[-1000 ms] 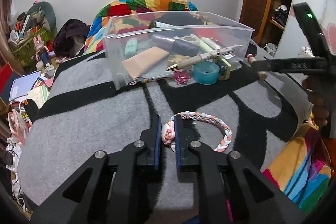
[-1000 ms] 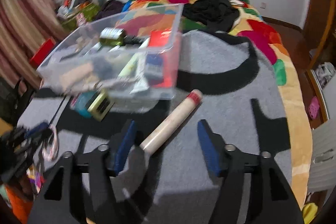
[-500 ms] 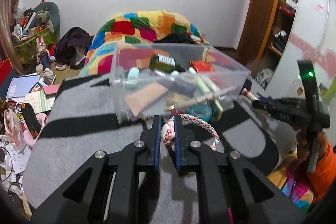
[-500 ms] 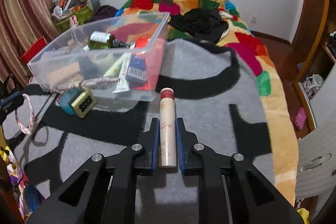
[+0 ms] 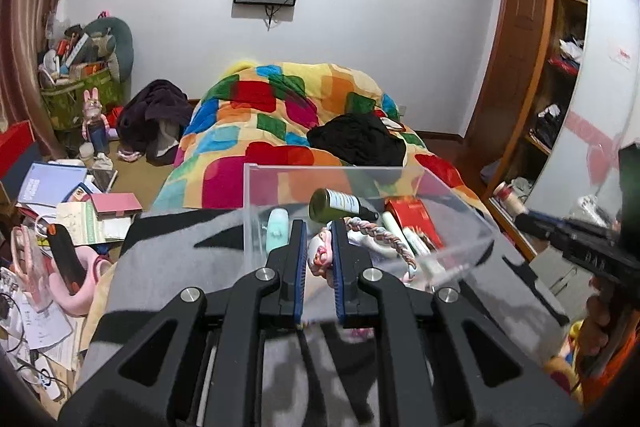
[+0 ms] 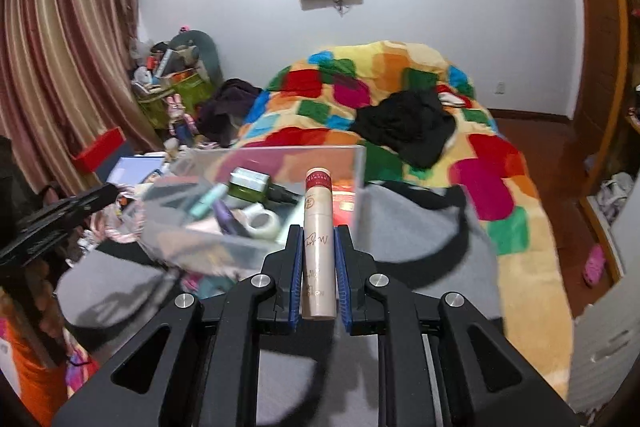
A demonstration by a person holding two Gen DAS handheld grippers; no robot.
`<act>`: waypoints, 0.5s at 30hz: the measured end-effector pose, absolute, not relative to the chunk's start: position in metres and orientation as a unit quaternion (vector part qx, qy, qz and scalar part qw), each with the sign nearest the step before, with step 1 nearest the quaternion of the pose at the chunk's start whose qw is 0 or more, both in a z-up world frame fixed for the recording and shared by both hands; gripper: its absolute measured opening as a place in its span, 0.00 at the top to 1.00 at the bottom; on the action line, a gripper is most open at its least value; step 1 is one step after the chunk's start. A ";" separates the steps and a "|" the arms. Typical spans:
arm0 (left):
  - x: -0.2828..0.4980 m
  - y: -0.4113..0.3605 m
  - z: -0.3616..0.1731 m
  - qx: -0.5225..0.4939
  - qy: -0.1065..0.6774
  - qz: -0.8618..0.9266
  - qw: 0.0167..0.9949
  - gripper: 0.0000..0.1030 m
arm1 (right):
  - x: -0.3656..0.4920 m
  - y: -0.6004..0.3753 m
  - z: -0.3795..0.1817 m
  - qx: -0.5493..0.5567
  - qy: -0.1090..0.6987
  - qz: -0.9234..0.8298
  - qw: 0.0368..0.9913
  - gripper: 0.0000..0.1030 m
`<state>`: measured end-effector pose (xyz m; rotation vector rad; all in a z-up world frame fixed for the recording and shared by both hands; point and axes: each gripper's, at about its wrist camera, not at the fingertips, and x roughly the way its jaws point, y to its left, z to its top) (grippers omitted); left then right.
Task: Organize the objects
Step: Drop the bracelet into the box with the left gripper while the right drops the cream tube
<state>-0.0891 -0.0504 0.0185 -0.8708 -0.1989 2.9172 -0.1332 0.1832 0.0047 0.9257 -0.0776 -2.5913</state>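
Both tongs have risen off the gray blanket (image 6: 420, 227): left tongs (image 5: 319, 251) clamp the braided bracelet (image 5: 380, 233), right tongs (image 6: 318, 255) clamp the cream tube (image 6: 318, 223), each poised for release toward the clear bin (image 5: 452, 211) at 12 o'clock.

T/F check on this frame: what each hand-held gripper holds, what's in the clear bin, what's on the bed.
1. The right hand-held gripper is shut on a beige tube with a red cap. True.
2. The left hand-held gripper is open and holds nothing. False: it is shut on the charm end of a braided bracelet.
3. A dark green bottle lies on its side inside the clear plastic bin. True.
4. The clear plastic bin is empty. False: it holds the bottle, tubes and a red box.
5. A black garment lies on the colourful patchwork blanket. True.
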 end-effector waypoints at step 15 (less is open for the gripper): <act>-0.158 -0.058 -0.018 -0.357 -0.082 0.931 0.010 0.89 | -0.223 0.126 -0.035 0.421 -0.008 -0.883 0.208 0.87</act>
